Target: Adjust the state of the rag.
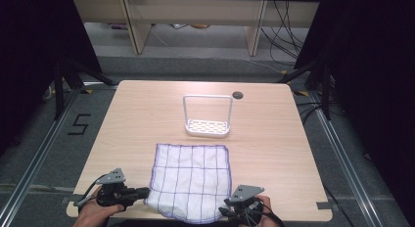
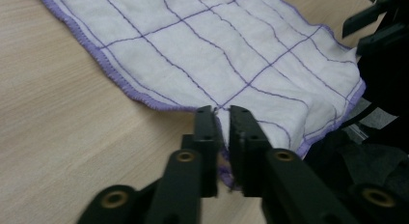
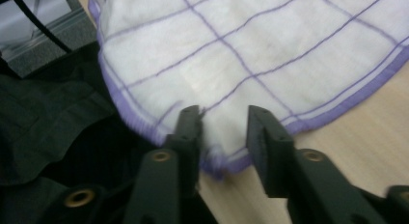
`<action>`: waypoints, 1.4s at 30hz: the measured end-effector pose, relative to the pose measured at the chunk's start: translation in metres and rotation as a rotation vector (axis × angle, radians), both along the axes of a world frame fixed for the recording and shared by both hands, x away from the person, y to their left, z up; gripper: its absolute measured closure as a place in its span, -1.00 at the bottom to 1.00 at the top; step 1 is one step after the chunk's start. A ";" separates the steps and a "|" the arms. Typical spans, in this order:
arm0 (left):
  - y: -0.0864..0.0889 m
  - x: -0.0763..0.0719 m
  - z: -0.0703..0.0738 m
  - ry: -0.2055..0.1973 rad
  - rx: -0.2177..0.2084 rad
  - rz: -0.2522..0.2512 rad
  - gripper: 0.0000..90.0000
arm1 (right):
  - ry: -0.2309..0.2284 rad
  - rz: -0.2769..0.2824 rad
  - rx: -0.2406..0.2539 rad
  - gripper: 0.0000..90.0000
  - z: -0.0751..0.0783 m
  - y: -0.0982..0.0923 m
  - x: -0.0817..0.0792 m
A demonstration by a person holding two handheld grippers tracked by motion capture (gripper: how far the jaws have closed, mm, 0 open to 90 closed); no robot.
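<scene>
A white cloth [image 1: 192,180] with a thin purple grid and purple hem lies spread on the near half of a pale wooden desk [image 1: 274,153], its near edge hanging slightly over the desk's front. A person's hands come in from the near side, each holding a black gripper.

The left gripper [image 1: 145,192] sits at the cloth's near left corner. In the left gripper view its fingers [image 2: 207,132] stand narrow, with a pinch of the purple hem between them; the gap is slim and the cloth looks lightly caught.

The right gripper [image 1: 226,210] sits at the near right corner. In the right gripper view its fingers [image 3: 263,137] stand moderately apart, with the cloth's corner lying between them. One finger touches the fabric; the other is clear of it, so the cloth is not clamped.

Farther back, near the middle of the desk, stands a small white rack [image 1: 207,115] with a perforated base and a tall handle frame, well apart from the cloth.
</scene>
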State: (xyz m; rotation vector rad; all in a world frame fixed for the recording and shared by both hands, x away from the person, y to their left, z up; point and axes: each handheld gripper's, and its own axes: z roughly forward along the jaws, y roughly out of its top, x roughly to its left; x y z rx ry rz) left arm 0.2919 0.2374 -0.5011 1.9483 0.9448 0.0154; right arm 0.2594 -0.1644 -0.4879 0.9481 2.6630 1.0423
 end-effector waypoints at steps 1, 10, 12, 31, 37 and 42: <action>0.002 0.002 0.002 0.000 0.021 0.016 0.59 | -0.017 -0.013 0.002 0.31 0.003 -0.001 0.002; 0.004 0.046 0.016 -0.083 0.098 0.128 0.10 | -0.111 -0.109 0.010 0.19 0.025 -0.016 0.041; -0.001 0.059 0.019 -0.085 0.098 0.140 0.04 | -0.116 -0.129 0.011 0.19 0.027 -0.016 0.053; -0.025 0.135 0.011 -0.080 0.247 0.162 -0.24 | -0.089 -0.217 -0.025 0.15 0.011 -0.001 0.152; -0.030 0.144 0.007 -0.066 0.287 0.145 -0.31 | -0.063 -0.219 -0.045 0.14 0.004 0.005 0.166; -0.031 0.147 0.003 -0.070 0.294 0.152 -0.33 | -0.055 -0.220 -0.047 0.14 0.004 0.008 0.174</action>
